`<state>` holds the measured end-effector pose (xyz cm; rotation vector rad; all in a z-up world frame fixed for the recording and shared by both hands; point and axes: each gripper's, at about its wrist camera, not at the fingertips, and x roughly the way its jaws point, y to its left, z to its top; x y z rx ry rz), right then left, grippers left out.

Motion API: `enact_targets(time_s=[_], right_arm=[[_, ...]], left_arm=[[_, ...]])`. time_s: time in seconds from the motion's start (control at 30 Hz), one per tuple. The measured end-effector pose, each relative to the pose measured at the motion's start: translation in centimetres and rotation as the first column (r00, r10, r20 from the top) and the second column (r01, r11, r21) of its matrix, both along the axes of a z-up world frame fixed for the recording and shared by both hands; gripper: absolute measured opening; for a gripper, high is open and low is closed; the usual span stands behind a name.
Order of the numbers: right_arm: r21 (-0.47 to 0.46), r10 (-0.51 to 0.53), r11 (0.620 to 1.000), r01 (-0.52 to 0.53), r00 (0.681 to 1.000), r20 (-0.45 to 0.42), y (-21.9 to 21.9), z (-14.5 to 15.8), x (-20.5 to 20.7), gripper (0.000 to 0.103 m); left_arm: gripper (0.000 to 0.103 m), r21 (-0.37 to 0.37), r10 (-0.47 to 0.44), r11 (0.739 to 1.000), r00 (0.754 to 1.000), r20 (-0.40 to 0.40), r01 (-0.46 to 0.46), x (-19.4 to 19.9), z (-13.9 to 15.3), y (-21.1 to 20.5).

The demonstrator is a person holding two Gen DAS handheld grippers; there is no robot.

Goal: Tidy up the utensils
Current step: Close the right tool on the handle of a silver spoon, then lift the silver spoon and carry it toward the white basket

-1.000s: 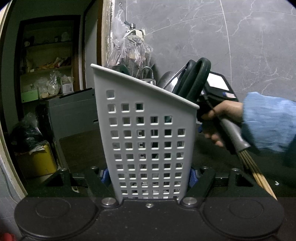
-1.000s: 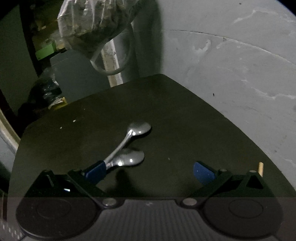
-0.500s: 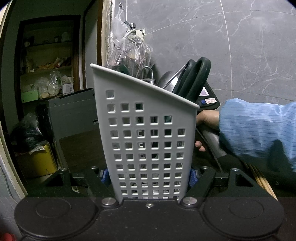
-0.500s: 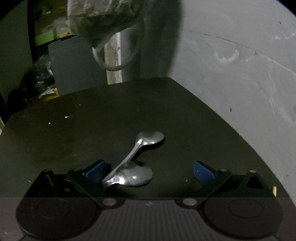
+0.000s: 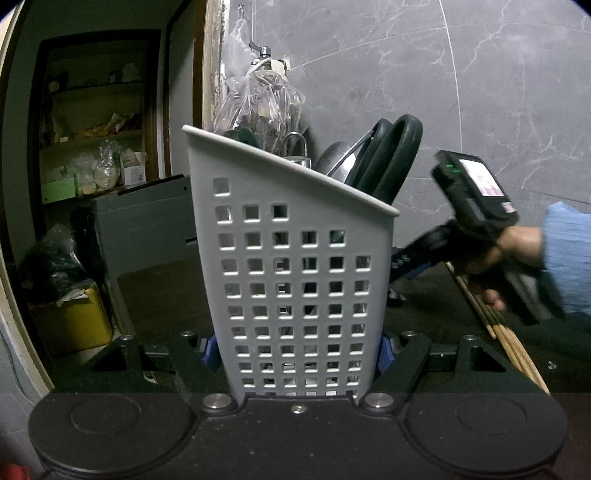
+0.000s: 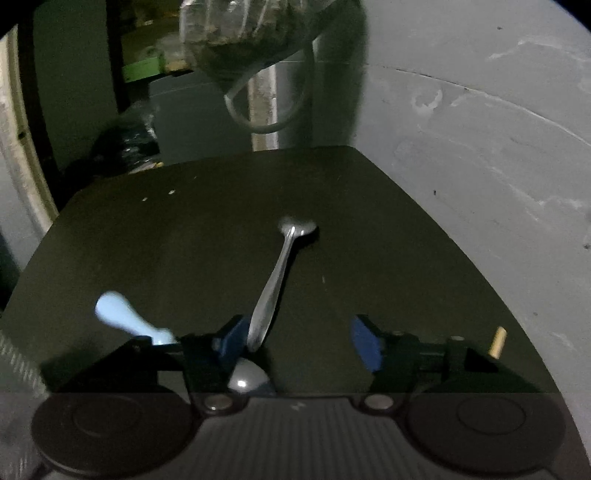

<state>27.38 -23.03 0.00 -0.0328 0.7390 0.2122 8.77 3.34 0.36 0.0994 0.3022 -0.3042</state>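
My left gripper (image 5: 295, 347) is shut on a white perforated utensil basket (image 5: 295, 280) standing upright on the dark table; scissors with dark green handles (image 5: 391, 158) and metal utensils stick out of its top. My right gripper (image 6: 299, 341) is open, low over the table. A steel spoon (image 6: 280, 273) lies between its fingers, its handle end against the left pad (image 6: 231, 339). A second spoon bowl (image 6: 245, 380) sits under the left finger. A pale blue spoon (image 6: 125, 319) lies to the left. In the left wrist view the right gripper's body (image 5: 476, 206) shows beside the basket.
Wooden chopsticks (image 5: 495, 325) lie on the table right of the basket; one tip (image 6: 496, 341) shows by the right finger. A plastic bag (image 6: 251, 33) hangs at the back. The grey marble wall (image 6: 480, 147) runs along the table's right edge (image 6: 424, 206).
My right gripper has moved forward and down over the spoons, so one handle now lies between its fingers. A pale blue spoon has come into view. The left gripper and basket stay still.
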Motion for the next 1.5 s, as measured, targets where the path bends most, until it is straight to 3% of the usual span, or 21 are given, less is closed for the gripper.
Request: enact_targets(time_s=[0.23,0.47,0.57,0.67,0.7,0.77,1.27,1.5], right_arm=[[0.027,0.041,0.999,-0.04,0.999,-0.019,-0.3,0.5,-1.5,0.064],[0.091,-0.025,0.996,0.026,1.0,-0.004,0.3,0.4,3.0,0.063],[0.075,-0.061,0.995,0.06,0.998,0.006,0.9,0.3,5.8,0.051],[0.041,-0.083,0.996,0.082,0.996,0.012,1.3,0.3,7.2,0.018],[0.036,-0.088,0.995,0.088,0.996,0.012,1.4,0.2,7.2,0.012],[0.025,-0.083,0.996,0.083,0.996,0.017,1.3,0.0,6.5,0.009],[0.155,0.014,0.988,-0.002,0.997,-0.077,-1.6,0.5,-6.8,0.009],[0.196,0.047,0.98,-0.03,0.995,-0.085,-2.0,1.2,-7.4,0.027]], left_arm=[[0.076,0.003,0.001,1.0,1.0,0.0,-0.001,-0.1,0.0,-0.1],[0.076,0.006,0.002,1.0,1.0,0.0,-0.002,-0.1,0.0,-0.1],[0.076,0.007,0.001,1.0,1.0,0.0,-0.001,-0.1,0.0,-0.2],[0.076,0.006,0.001,1.0,1.0,0.0,-0.001,-0.1,0.0,-0.2],[0.076,0.005,0.0,1.0,1.0,0.0,0.0,-0.1,0.0,-0.2],[0.076,0.004,0.0,1.0,1.0,0.001,0.0,-0.1,0.0,-0.2],[0.076,0.002,-0.001,1.0,1.0,-0.001,0.001,-0.1,0.0,0.0],[0.076,0.002,0.0,1.0,1.0,-0.001,0.0,-0.1,0.0,0.0]])
